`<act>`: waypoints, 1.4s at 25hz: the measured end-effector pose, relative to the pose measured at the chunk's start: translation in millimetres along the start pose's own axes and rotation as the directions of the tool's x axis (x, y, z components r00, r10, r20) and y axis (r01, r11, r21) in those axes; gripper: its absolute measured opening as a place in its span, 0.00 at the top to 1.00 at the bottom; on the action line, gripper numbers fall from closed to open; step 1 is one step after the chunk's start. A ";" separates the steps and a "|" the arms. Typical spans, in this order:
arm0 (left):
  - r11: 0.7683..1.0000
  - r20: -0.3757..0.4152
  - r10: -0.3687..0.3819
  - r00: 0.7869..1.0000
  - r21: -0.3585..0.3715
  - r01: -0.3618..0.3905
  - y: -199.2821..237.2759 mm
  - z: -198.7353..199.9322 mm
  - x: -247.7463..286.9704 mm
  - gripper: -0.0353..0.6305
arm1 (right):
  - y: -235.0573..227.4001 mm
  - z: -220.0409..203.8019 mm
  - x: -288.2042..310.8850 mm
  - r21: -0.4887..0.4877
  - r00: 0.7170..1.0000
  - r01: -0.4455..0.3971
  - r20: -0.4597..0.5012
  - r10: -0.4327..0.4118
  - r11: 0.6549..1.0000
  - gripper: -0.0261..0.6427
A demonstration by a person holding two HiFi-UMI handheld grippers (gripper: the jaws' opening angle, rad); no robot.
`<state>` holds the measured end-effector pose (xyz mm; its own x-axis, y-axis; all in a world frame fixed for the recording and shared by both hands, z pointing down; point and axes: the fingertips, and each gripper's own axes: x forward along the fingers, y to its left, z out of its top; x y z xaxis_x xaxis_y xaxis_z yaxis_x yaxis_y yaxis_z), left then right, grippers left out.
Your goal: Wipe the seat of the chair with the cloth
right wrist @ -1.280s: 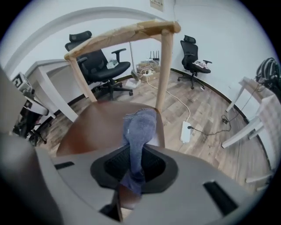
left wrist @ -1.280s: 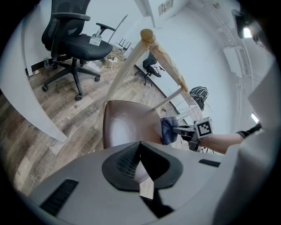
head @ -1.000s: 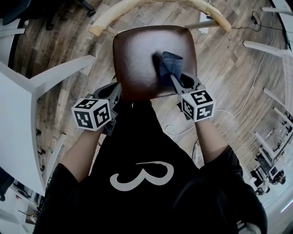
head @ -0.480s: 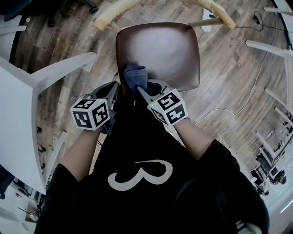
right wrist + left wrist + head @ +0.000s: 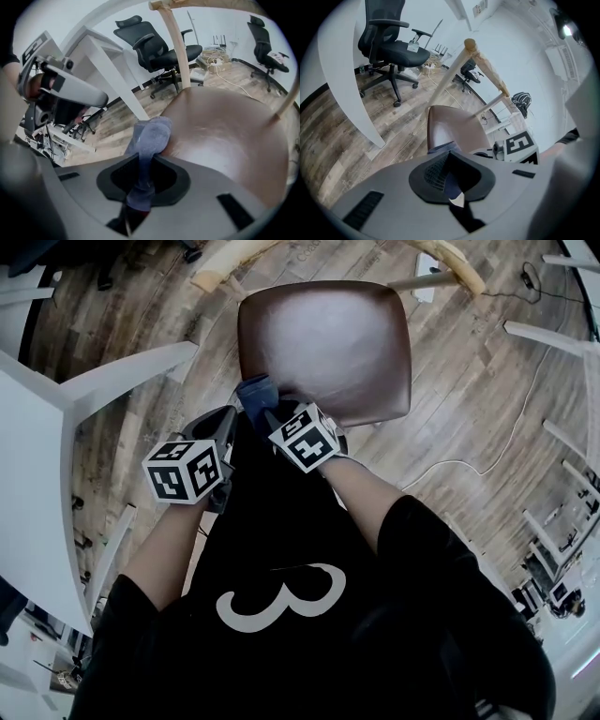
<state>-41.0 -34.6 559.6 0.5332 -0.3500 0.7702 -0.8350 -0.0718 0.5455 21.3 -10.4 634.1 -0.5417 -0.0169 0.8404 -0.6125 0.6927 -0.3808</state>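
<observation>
**A:** Which step is in hand?

**B:** Wiping, by my reading. The right gripper [image 5: 270, 416] has the blue cloth [image 5: 255, 388] down at the near-left corner of the brown chair seat [image 5: 328, 343]. A stroke appears to be at its limit on that side.

**A:** State of the right fingers?

**B:** Closed firmly on the cloth. In the right gripper view the fingers [image 5: 164, 180] pinch a narrow neck of it. The rest bunches out ahead of the tips and lies on the seat's edge, and part of the wad seems to hang past the rim.

**A:** And the other side?

**B:** The left gripper [image 5: 228, 423] sits just beside that same corner, off the seat. Its fingers [image 5: 433, 171] are drawn together, and I can identify nothing held between them. In the left gripper view the cloth shows just ahead of the tips, not in them.

**A:** What does the next move call for?

**B:** As a judgement only:
- Reverse the stroke and carry the cloth across the seat, toward its right side and the far edge by the wooden backrest [image 5: 234, 266]. Most of the surface lies that way.
- Keep the grip closed and press the wad flat on the seat. If it runs off the rim, contact is lost.
- Mind the clearance between the two grippers, since they stand close together at this corner.
</observation>
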 end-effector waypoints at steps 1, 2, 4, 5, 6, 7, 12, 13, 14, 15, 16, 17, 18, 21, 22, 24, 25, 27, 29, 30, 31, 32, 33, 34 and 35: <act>1.000 -0.001 0.000 1.000 0.001 0.000 0.1 -1.5 -0.3 0.93 | -3.1 -0.9 1.8 0.001 1.000 0.009 -0.007 -0.009 1.000 0.86; 1.000 -0.001 -0.001 1.000 0.002 0.001 0.1 -3.0 -0.6 0.93 | -5.6 -1.6 2.9 0.005 1.000 0.014 -0.012 -0.014 1.000 0.86; 1.000 -0.002 -0.004 1.000 0.004 0.004 -0.7 -5.5 -1.1 0.93 | -10.0 -2.6 3.9 0.011 1.000 0.022 -0.021 -0.022 1.000 0.86; 1.000 -0.003 -0.004 1.000 0.005 0.004 -1.0 -6.3 -0.9 0.93 | -12.0 -3.0 4.3 0.012 0.999 0.027 -0.024 -0.026 1.000 0.86; 1.000 -0.004 -0.004 1.000 0.005 0.004 -1.2 -7.0 -0.5 0.93 | -13.5 -3.3 4.7 0.012 0.999 0.030 -0.027 -0.030 0.999 0.86; 1.000 -0.006 -0.004 1.000 0.004 0.004 -1.2 -7.7 0.0 0.93 | -14.4 -3.8 5.2 0.013 0.999 0.033 -0.029 -0.033 0.999 0.86; 1.000 -0.006 -0.006 1.000 0.007 0.007 -3.8 -8.4 2.8 0.93 | -20.7 -9.9 3.9 0.035 0.998 0.054 -0.018 -0.053 0.998 0.86; 1.000 -0.006 -0.008 1.000 0.009 0.008 -4.7 -8.4 3.6 0.93 | -24.5 -12.9 1.9 0.047 0.998 0.061 -0.015 -0.060 0.997 0.86; 1.000 -0.006 -0.009 1.000 0.010 0.009 -5.6 -8.4 4.3 0.93 | -29.2 -16.6 -0.7 0.061 0.998 0.070 -0.014 -0.069 0.996 0.86; 1.000 -0.007 -0.010 1.000 0.011 0.010 -6.3 -8.6 5.0 0.93 | -34.1 -20.7 -3.8 0.075 0.997 0.079 -0.013 -0.078 0.994 0.86; 1.000 -0.008 -0.010 1.000 0.012 0.010 -7.1 -8.7 5.6 0.93 | -39.2 -25.1 -7.1 0.089 0.996 0.087 -0.013 -0.087 0.992 0.86; 1.000 -0.010 -0.009 1.000 0.015 0.009 -8.0 -8.4 6.2 0.93 | -44.5 -29.4 -10.5 0.101 0.995 0.096 -0.013 -0.095 0.990 0.86; 1.000 -0.011 -0.009 1.000 0.018 0.009 -9.2 -8.0 6.8 0.93 | -49.9 -33.4 -14.0 0.110 0.995 0.104 -0.013 -0.103 0.989 0.86; 1.000 -0.016 -0.012 1.000 0.029 0.012 -16.3 -7.6 8.5 0.93 | -66.5 -46.3 -26.9 0.120 0.991 0.132 -0.019 -0.131 0.984 0.86; 0.999 -0.018 -0.013 1.000 0.033 0.013 -19.2 -7.3 9.1 0.93 | -72.5 -50.9 -31.6 0.116 0.990 0.143 -0.021 -0.142 0.983 0.86; 0.999 -0.019 -0.016 1.000 0.045 0.017 -25.1 -5.9 10.6 0.93 | -85.2 -59.9 -41.1 0.106 0.986 0.165 -0.022 -0.164 0.981 0.86; 0.998 -0.019 -0.019 1.000 0.052 0.020 -28.4 -4.9 11.7 0.93 | -92.3 -64.7 -46.3 0.104 0.984 0.178 -0.022 -0.177 0.979 0.86; 0.998 -0.019 -0.023 1.000 0.063 0.024 -34.6 -3.4 13.2 0.93 | -107.7 -76.1 -57.3 0.116 0.978 0.209 -0.028 -0.207 0.971 0.86; 0.997 -0.018 -0.025 1.000 0.070 0.026 -38.9 -3.0 12.6 0.93 | -121.9 -88.8 -67.9 0.145 0.971 0.239 -0.041 -0.236 0.960 0.86; 0.997 -0.018 -0.025 1.000 0.072 0.026 -40.6 -2.8 12.0 0.93 | -128.6 -95.0 -73.2 0.160 0.967 0.253 -0.048 -0.249 0.954 0.86; 0.997 -0.018 -0.025 1.000 0.074 0.026 -42.3 -2.4 11.7 0.93 | -135.0 -100.5 -78.4 0.173 0.964 0.267 -0.055 -0.261 0.948 0.86; 0.997 -0.017 -0.025 1.000 0.077 0.027 -44.3 -2.1 11.6 0.93 | -141.1 -105.4 -83.8 0.181 0.960 0.281 -0.061 -0.274 0.943 0.86; 0.997 -0.018 -0.026 1.000 0.079 0.027 -46.4 -1.8 11.6 0.93 | -146.8 -109.6 -89.2 0.184 0.956 0.295 -0.066 -0.287 0.938 0.86; 0.996 -0.017 -0.027 0.999 0.081 0.028 -48.5 -1.6 11.6 0.93 | -152.1 -113.6 -94.4 0.183 0.951 0.309 -0.072 -0.301 0.933 0.86; 0.996 -0.017 -0.028 0.999 0.082 0.029 -50.6 -1.5 11.5 0.93 | -157.3 -117.9 -99.2 0.182 0.946 0.323 -0.078 -0.314 0.929 0.86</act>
<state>7.6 -33.6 541.4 0.5586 -0.3319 0.7602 -0.8274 -0.1583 0.5389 239.2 -32.7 656.1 -0.2754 -0.1768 0.9449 -0.8484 0.5070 -0.1524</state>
